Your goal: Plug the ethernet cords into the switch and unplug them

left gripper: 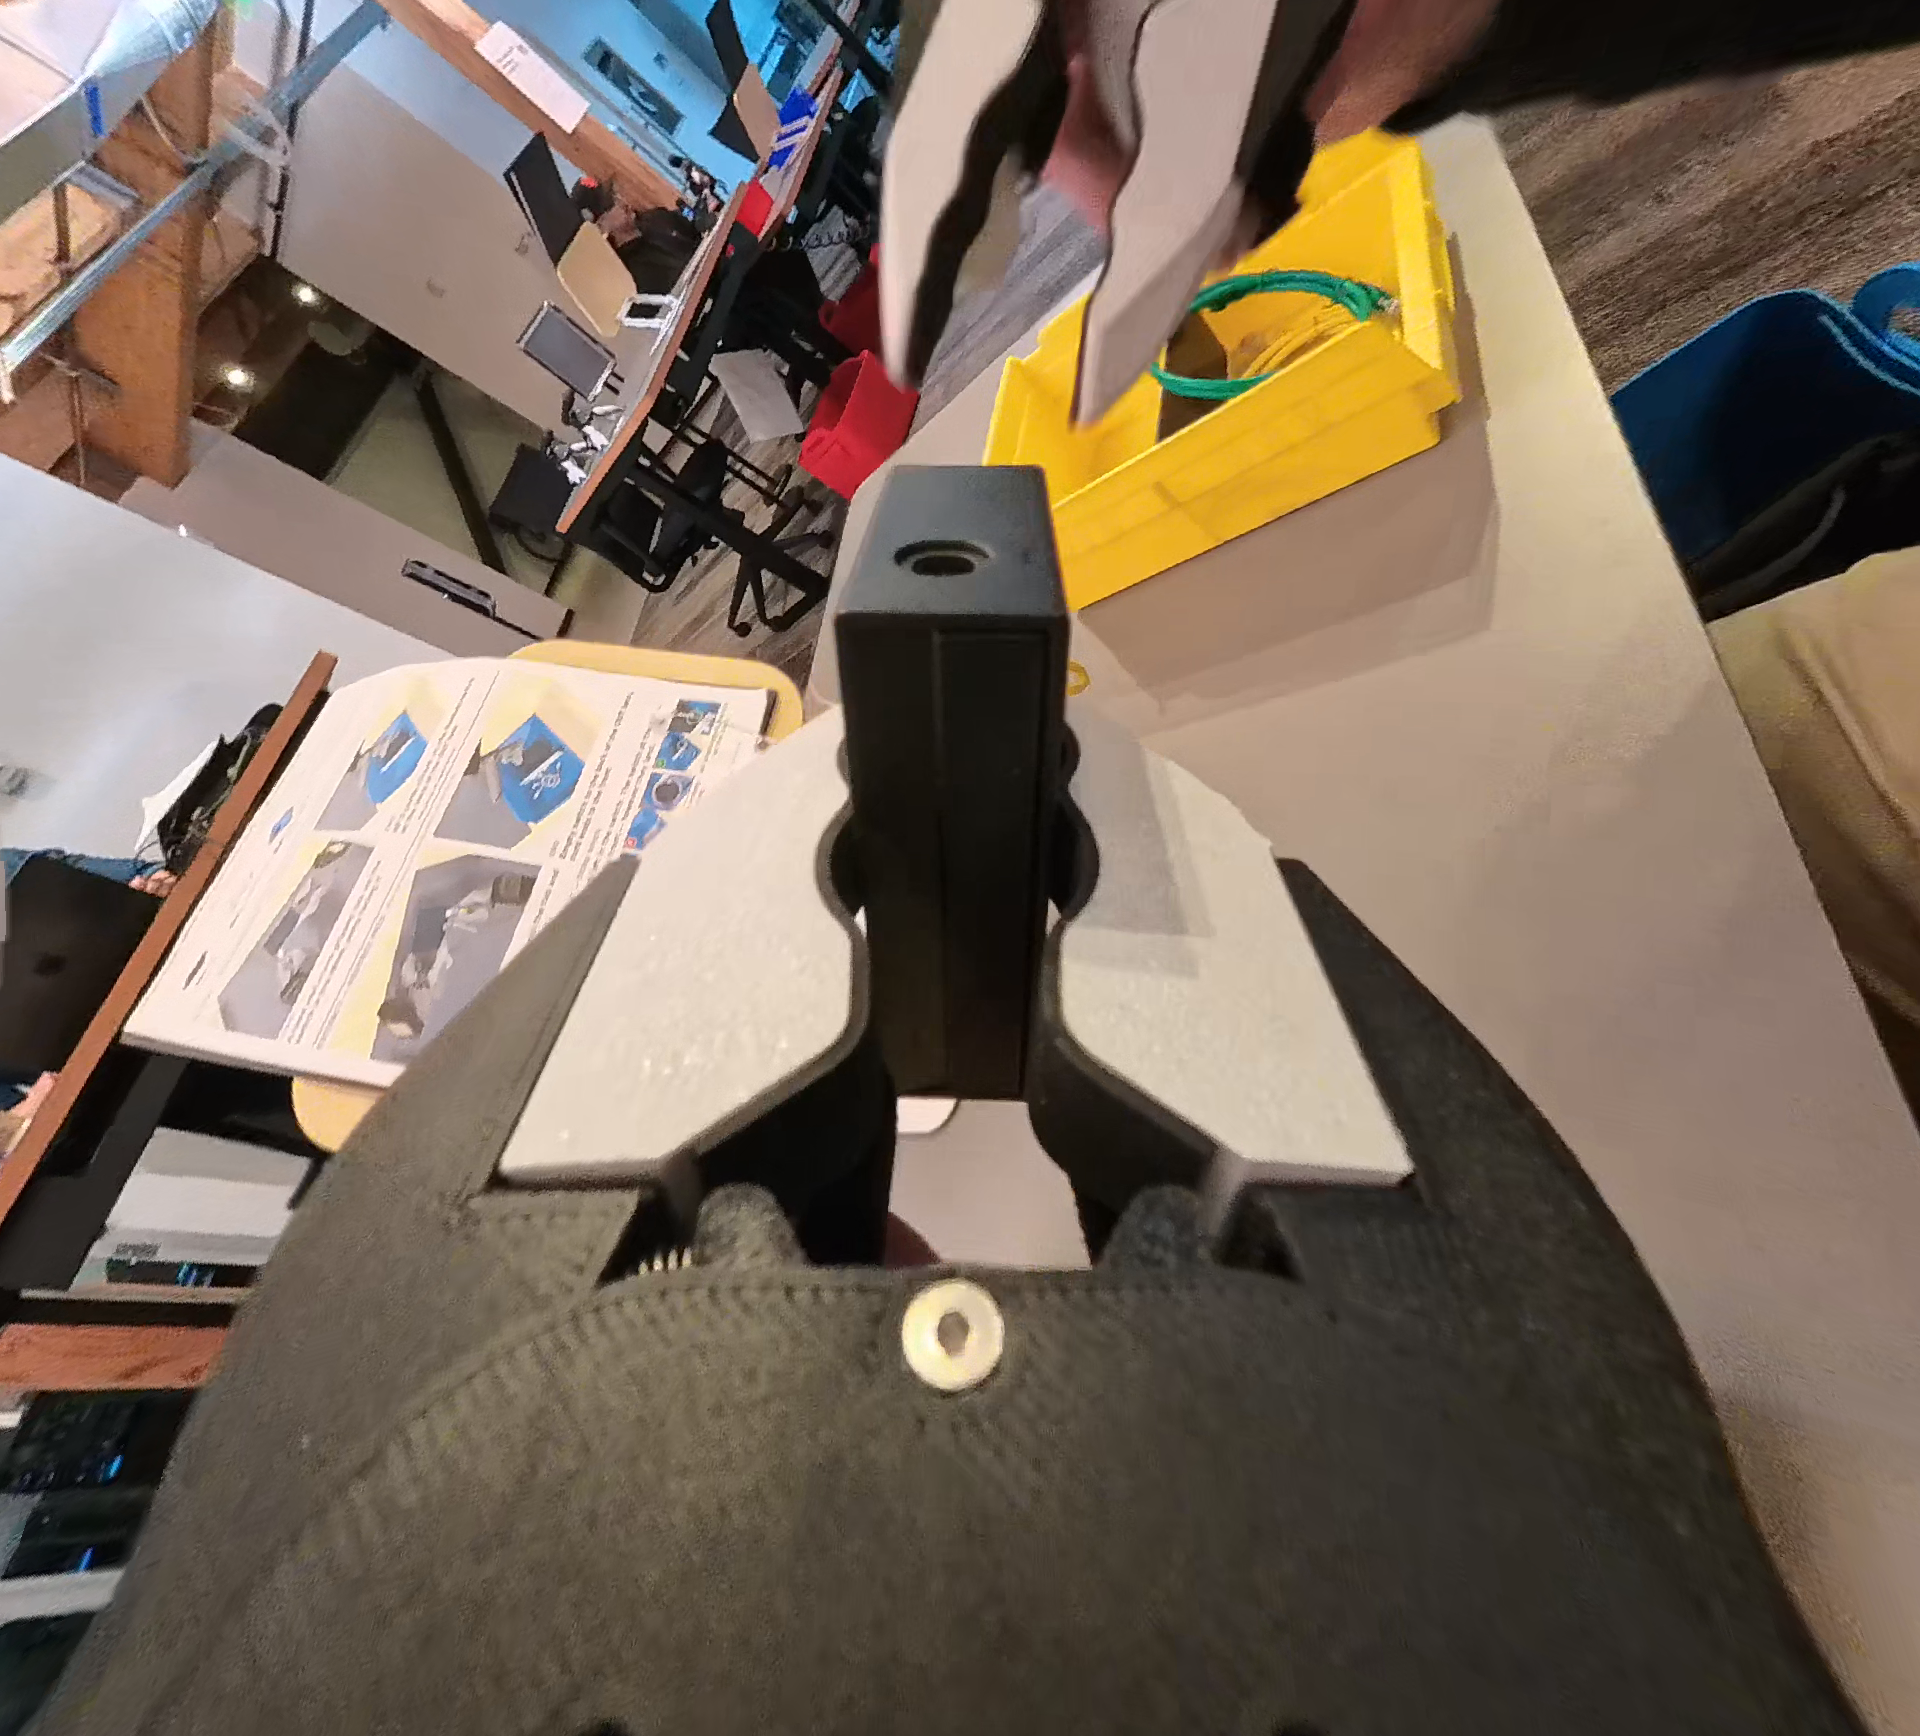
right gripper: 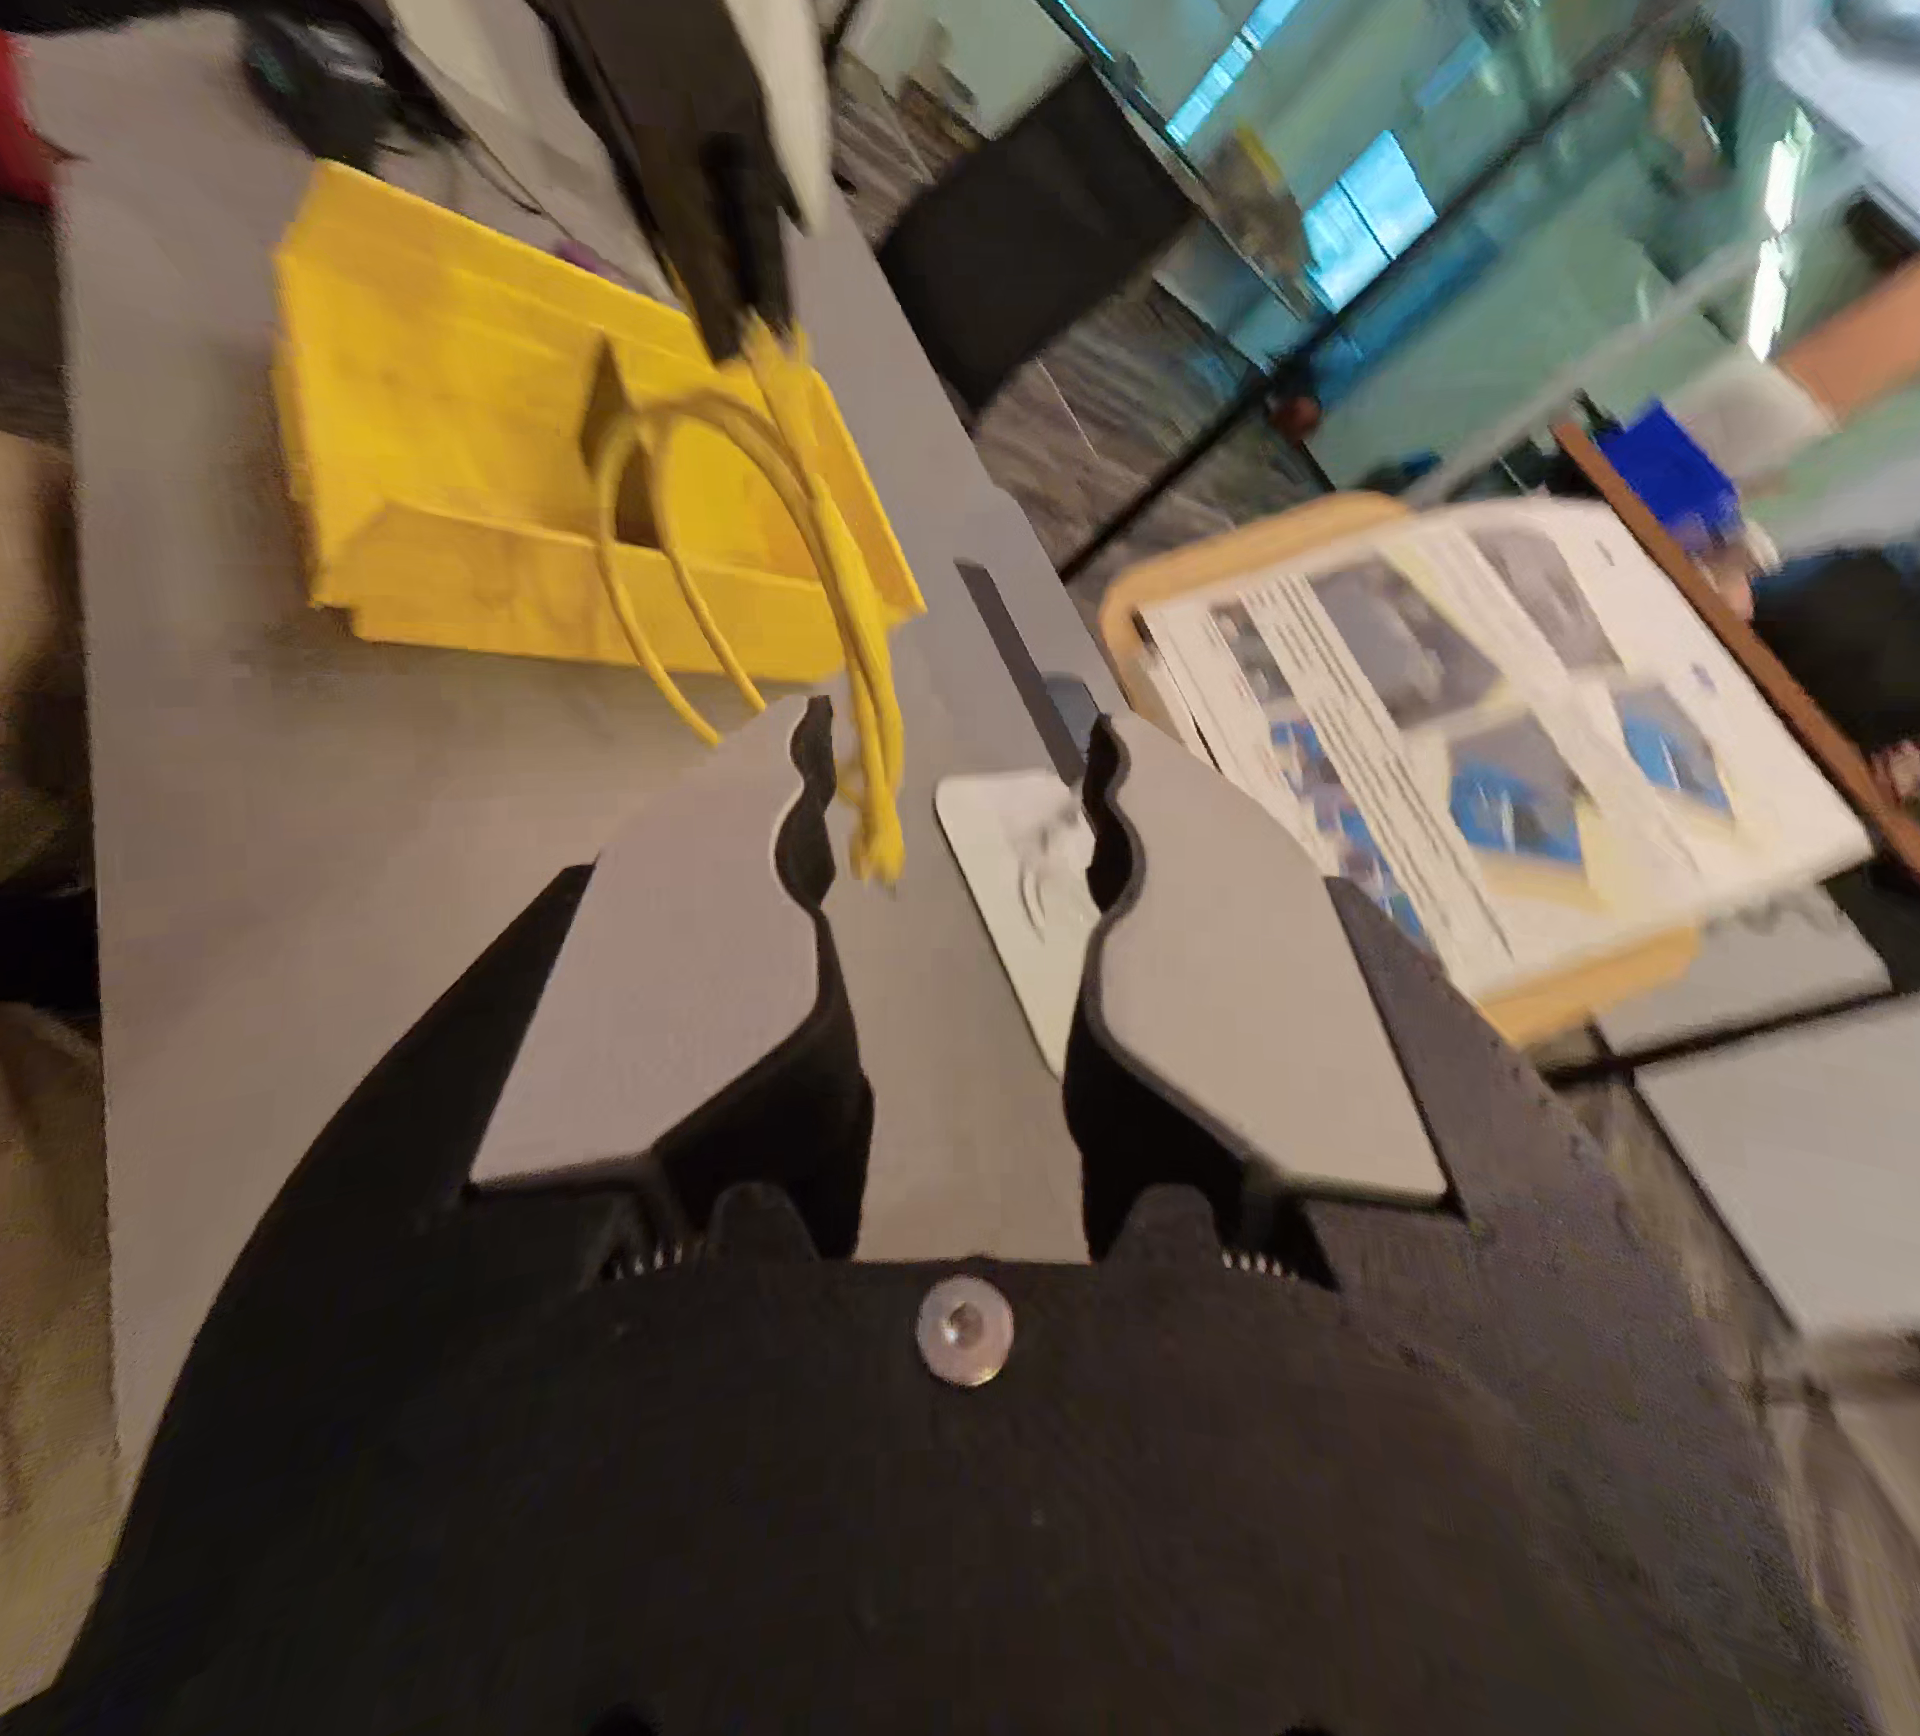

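My left gripper (left gripper: pixel 956 803) is shut on the black switch (left gripper: pixel 951 647), which stands up between its pads above the grey table (left gripper: pixel 1455 855). In the right wrist view the switch (right gripper: pixel 665 55) is held high at the upper left, and yellow ethernet cords (right gripper: pixel 831 564) hang from its lower end in loops down over the table. My right gripper (right gripper: pixel 961 730) is open and empty, with the cord ends dangling just beyond its left finger. In the left wrist view it (left gripper: pixel 997 382) shows blurred above a yellow bin (left gripper: pixel 1247 460) that holds a green cord (left gripper: pixel 1278 294).
The yellow bin (right gripper: pixel 436 439) lies on the table to the left. A white card (right gripper: pixel 1008 865) and a thin dark strip (right gripper: pixel 1018 668) lie near the table edge. A printed sheet (right gripper: pixel 1455 720) rests on a wooden seat beside the table. A blue bag (left gripper: pixel 1766 419) stands on the floor. Left tips to right tips: about 11 cm.
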A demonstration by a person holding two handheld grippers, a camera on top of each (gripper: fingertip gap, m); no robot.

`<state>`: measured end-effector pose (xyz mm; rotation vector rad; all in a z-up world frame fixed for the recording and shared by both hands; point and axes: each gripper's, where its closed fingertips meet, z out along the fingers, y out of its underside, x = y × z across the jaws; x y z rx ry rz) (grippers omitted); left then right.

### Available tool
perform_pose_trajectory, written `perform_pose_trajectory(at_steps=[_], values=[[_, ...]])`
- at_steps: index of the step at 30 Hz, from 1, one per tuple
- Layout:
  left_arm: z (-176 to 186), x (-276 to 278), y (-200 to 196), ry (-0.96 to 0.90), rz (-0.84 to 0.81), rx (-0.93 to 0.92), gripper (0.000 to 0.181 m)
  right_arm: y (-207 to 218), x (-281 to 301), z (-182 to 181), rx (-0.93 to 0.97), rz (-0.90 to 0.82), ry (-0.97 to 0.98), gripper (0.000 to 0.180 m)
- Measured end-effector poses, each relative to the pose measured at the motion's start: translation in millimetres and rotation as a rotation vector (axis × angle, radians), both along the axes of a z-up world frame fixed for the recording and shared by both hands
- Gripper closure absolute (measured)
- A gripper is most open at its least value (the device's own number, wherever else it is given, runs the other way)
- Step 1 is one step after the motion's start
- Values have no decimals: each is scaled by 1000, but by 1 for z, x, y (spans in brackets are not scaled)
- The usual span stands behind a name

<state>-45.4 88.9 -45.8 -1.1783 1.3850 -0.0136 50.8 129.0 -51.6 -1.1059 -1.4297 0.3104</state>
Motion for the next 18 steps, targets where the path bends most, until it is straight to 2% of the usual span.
perform_pose_trajectory(at_steps=[5,8,9,10,14,16,18], values=[[6,12,-13,-8,-50,27,151,-25,-74,0,141,178,-79,136],[6,19,-20,-1,-75,35,151,-31,-95,-10,216,206,-127,149],[6,20,-20,1,-77,41,151,-33,-99,-10,240,214,-121,161],[5,21,-22,3,-85,39,151,-35,-100,-12,262,217,-128,165],[5,25,-24,14,-92,76,149,-38,-95,-10,296,204,-110,166],[3,22,-18,37,-59,88,138,-39,-92,-7,295,211,-101,166],[-2,21,-14,59,-51,78,140,-42,-90,-6,307,211,-106,166]])
